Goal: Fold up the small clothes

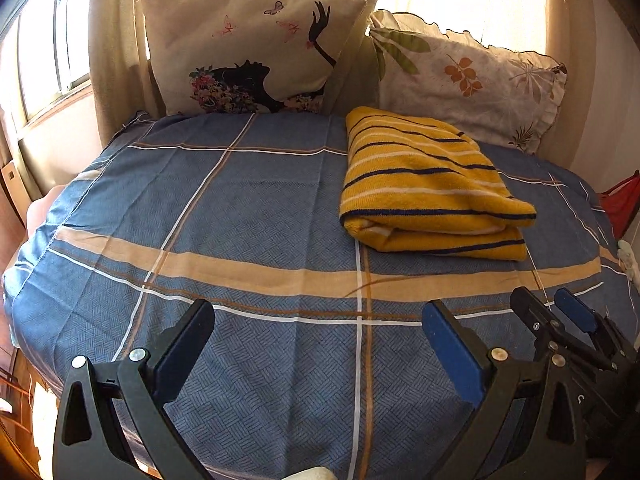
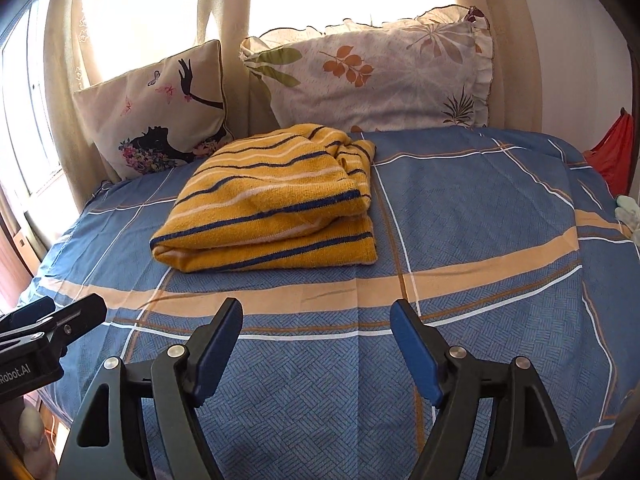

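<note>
At the far left, a sunlit window point(image 1: 52, 48) and beige curtains point(image 1: 116, 40) are observed behind the bed. A cushion printed with a black silhouette and butterflies point(image 1: 248, 52) is propped upright at the head of the bed, with a leaf-patterned frilled pillow point(image 1: 468, 80) beside it to the right. The bed is covered by a blue checked sheet with tan and white bands point(image 1: 248, 208).

The left gripper point(image 1: 318, 320) is held low over the near part of the sheet; its jaws are spread wide and nothing is held between them. The yellow striped garment point(image 1: 424, 184) is found folded into a compact stack, lying on the sheet in front of the leaf-patterned pillow, well apart from both grippers. The right gripper point(image 2: 316, 320) is positioned just beside the left one, likewise spread wide and empty. A red item point(image 2: 614, 148) is noted at the far right edge of the bed; its nature cannot be determined.
</note>
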A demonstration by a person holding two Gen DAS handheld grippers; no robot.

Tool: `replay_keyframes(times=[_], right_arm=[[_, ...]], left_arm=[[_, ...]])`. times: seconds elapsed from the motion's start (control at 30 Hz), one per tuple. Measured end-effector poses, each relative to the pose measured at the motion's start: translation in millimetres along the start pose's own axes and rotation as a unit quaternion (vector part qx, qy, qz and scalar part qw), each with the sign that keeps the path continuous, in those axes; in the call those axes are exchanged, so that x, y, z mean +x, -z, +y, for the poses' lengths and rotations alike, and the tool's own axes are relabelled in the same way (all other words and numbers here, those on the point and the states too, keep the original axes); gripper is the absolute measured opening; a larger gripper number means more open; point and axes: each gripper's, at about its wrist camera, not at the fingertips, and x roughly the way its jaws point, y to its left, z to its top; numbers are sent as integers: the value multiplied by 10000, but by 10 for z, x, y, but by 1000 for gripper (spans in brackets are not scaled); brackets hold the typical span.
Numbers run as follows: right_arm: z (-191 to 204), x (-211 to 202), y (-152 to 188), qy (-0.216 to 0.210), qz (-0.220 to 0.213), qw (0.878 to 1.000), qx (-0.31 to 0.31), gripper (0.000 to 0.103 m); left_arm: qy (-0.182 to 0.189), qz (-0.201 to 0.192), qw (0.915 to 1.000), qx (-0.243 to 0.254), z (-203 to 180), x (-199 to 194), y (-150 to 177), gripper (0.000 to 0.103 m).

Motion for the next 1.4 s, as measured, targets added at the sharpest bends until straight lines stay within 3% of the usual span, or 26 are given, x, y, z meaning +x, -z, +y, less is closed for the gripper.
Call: replay_keyframes(times=[1.4], right_arm=[[82, 66, 74, 182, 267, 9992, -221, 83]], left_arm=[[124, 427, 9990, 56, -38, 132, 109, 103]])
